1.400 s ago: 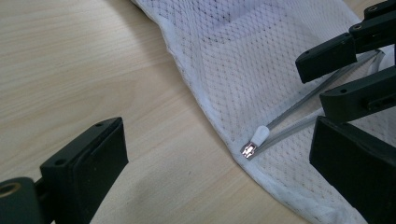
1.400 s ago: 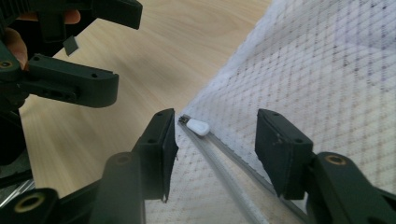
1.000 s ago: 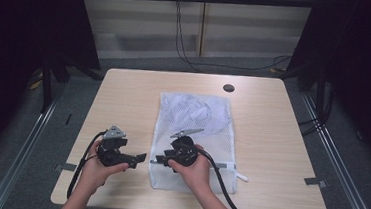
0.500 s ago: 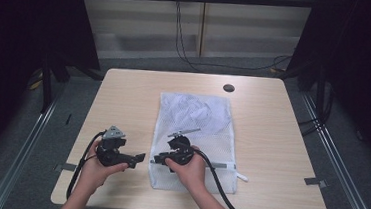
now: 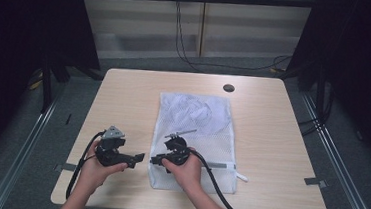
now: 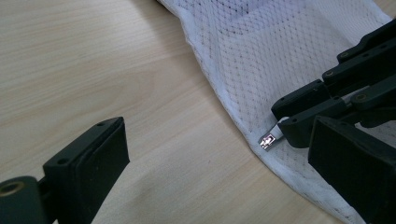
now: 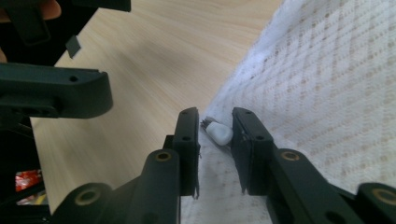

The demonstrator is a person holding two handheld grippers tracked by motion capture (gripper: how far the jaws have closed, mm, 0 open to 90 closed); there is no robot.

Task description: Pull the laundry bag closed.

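— Where is the zip tab?

— The small white zip tab (image 7: 219, 133) lies at the near left edge of the mesh bag (image 5: 196, 130), right at the seam where the bag meets the wooden table (image 5: 124, 94). It sits in the gap between the pads of my right gripper (image 7: 215, 135), a little past their tips. In the left gripper view its metal end (image 6: 268, 140) pokes out beside those jaws.

— Are you gripping it?

— My right jaws have just been closing and now stand narrow, with the tab between them; I see a sliver of space on each side, so the pads do not press on it.

— And your other hand?

— My left gripper (image 5: 136, 159) rests on the table just beside the bag's edge, pointing at the right one, jaws wide with bare wood between them.
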